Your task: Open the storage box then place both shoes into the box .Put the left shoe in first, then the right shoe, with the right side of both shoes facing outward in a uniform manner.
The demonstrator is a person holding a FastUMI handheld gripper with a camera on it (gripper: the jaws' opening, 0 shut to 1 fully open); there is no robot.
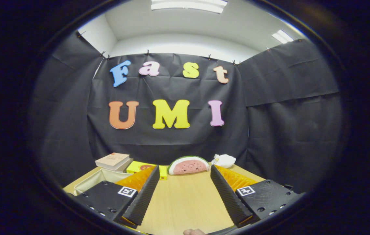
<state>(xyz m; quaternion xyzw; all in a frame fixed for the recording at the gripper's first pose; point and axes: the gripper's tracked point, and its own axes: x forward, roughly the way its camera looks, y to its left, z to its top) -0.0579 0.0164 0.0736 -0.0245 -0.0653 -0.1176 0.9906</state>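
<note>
My gripper (184, 170) is open, held low over the wooden table (185, 199). Its two ridged fingers (144, 195) stand wide apart with bare tabletop between them and nothing held. Left of the left finger lies a pale, cream-coloured open container (97, 180), partly hidden by the gripper body; I cannot tell whether it is the storage box.
A watermelon-slice plush (188, 165) sits just beyond the fingertips at the table's far edge. A white plush (225, 160) lies to its right. A yellow box (138, 167) and stacked books (113, 161) sit at the far left. A person's fingertip (194, 232) shows below the fingers.
</note>
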